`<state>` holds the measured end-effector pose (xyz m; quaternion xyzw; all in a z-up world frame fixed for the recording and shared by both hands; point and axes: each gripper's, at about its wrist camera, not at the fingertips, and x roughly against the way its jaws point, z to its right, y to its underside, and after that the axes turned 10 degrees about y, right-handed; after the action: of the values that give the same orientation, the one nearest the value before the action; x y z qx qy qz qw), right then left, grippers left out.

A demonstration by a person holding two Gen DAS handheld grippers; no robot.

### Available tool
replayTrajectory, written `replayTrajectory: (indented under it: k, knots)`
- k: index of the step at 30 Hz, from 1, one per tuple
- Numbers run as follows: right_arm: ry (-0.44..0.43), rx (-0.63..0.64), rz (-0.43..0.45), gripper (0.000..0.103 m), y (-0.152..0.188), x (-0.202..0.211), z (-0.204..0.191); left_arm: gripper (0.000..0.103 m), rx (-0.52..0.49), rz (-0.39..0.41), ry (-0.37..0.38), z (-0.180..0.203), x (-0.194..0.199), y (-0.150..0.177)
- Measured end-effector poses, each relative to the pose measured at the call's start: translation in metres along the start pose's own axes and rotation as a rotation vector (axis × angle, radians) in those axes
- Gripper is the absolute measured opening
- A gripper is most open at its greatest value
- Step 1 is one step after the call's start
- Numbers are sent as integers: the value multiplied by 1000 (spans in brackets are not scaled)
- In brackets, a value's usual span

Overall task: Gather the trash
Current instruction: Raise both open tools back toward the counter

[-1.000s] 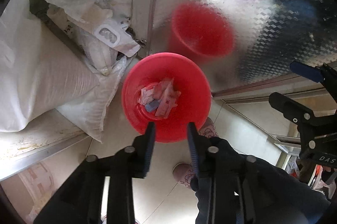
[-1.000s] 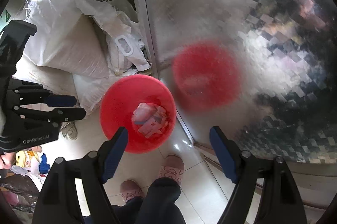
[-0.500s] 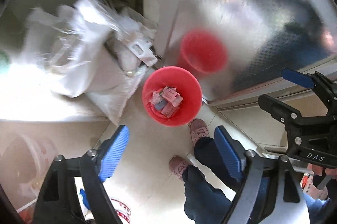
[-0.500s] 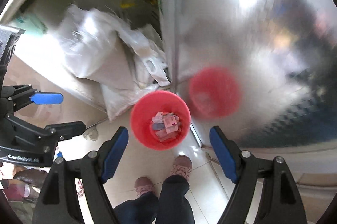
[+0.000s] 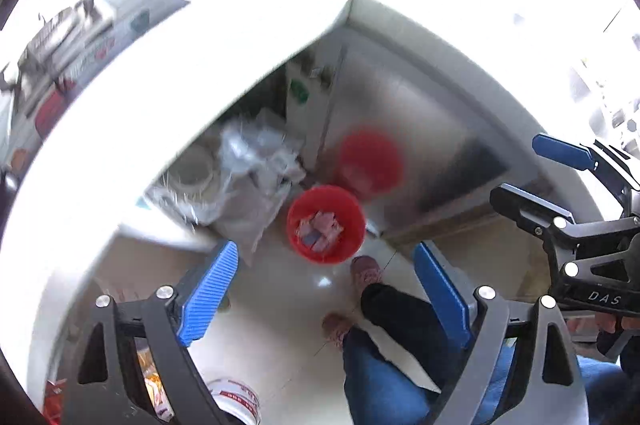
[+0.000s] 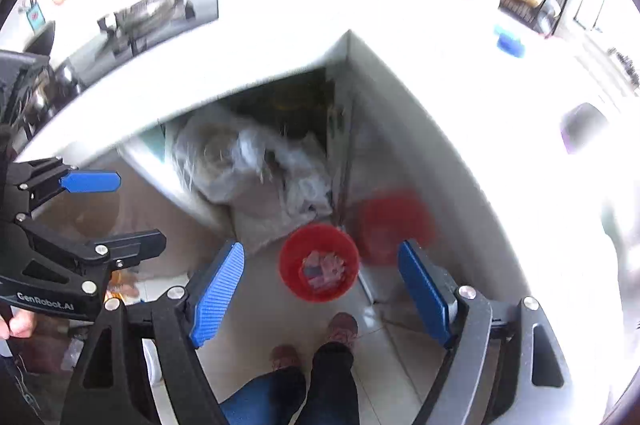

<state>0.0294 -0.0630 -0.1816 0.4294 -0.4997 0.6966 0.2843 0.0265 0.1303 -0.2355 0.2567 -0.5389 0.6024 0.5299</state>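
Left wrist view: my left gripper (image 5: 324,285) has just been spreading its jaws – nothing between them now; a second ago they nearly met at the red bin's (image 5: 326,223) rim.
Trash (image 5: 319,231): lies inside that bin, on the floor (image 5: 280,305) far below me.
Edges: a white desk (image 5: 224,37) corner juts over the sacks (image 5: 256,177); the metal door (image 5: 404,129) touches the bin's right.
Right wrist view: my right gripper (image 6: 320,293) – jaws apart as before, empty, bin (image 6: 319,268) smaller.
Room: bare floor before the shoes (image 6: 340,329).
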Motion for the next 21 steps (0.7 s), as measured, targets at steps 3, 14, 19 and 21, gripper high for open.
replayTrajectory:
  k: [3, 14, 19, 21]
  knots:
    - [20, -29, 22, 78, -19, 21, 15, 95, -44, 24, 23, 12, 16, -28]
    - [152, -163, 105, 86, -84, 45, 92, 96, -230, 75, 31, 61, 16, -156]
    - [191, -224, 119, 93, -114, 39, 130, 96, -274, 54, 61, 80, -6, -214]
    - [198, -243, 107, 94, -125, 29, 142, 96, -280, 37, 67, 86, -21, -238]
